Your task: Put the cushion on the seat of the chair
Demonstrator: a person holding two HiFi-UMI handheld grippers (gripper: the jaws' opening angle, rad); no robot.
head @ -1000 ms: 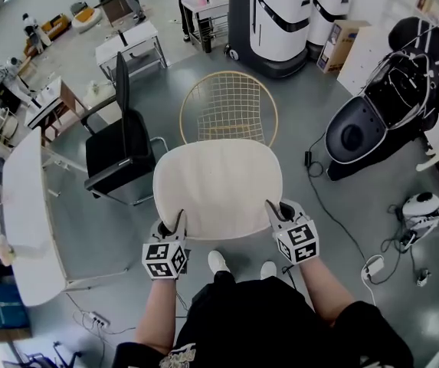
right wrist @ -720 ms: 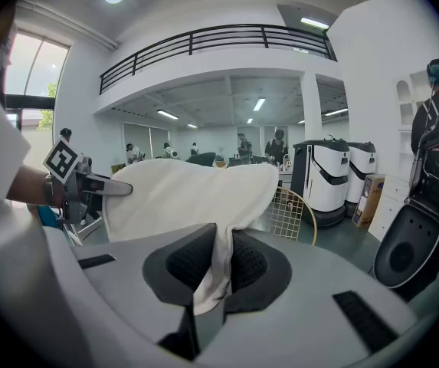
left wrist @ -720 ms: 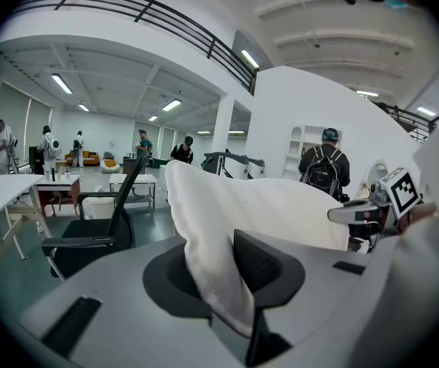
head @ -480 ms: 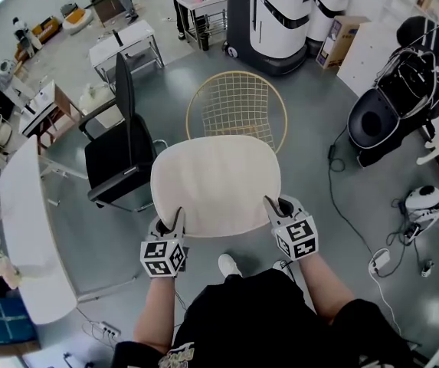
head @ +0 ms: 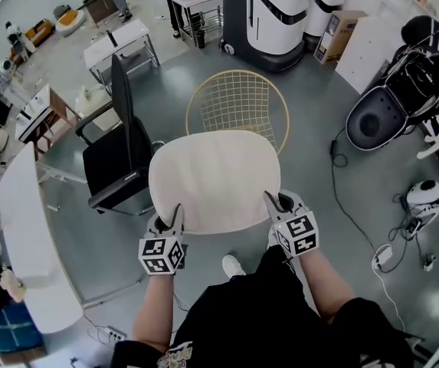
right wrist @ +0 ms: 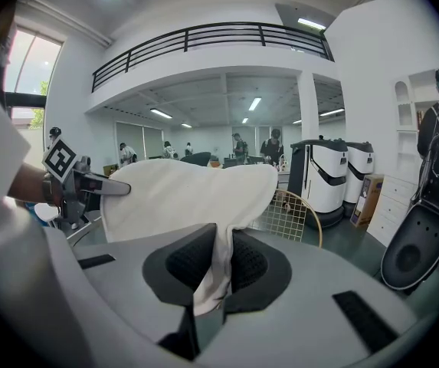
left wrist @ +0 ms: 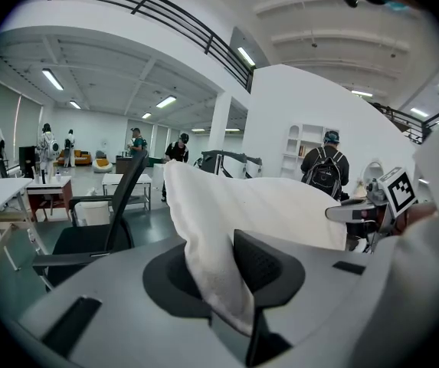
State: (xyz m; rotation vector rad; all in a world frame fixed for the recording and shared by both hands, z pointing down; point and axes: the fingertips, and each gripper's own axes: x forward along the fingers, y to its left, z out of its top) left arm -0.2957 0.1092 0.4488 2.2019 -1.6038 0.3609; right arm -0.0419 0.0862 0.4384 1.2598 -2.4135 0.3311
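So over on your far left there's a long white table (head: 29, 228), and just right of it a black office chair (head: 116, 159) with its tall back standing up toward the far side. Next comes your left gripper (head: 175, 216), and it's clamped on the near-left corner of the cream cushion (head: 215, 179); in the left gripper view you can see the fabric pinched between the two dark pads. The cushion is up in the air over the grey floor (head: 326, 228), spread out pretty flat between your two hands, with your white shoe (head: 233, 265) on the floor right below its near edge. It isn't on the seat yet. The gold wire chair (head: 238, 102) sits just beyond it, and from the head view the cushion's far edge overlaps the chair's near rim. Your right gripper (head: 274, 203) is clenched on the near-right corner, with a thin fold of cloth squeezed between its pads in the right gripper view. Further right and far off are two black-and-white machines (head: 273, 14) and a cardboard box (head: 335, 37), then a black stroller (head: 391, 102) with a cable (head: 340, 190) snaking over the floor near it.
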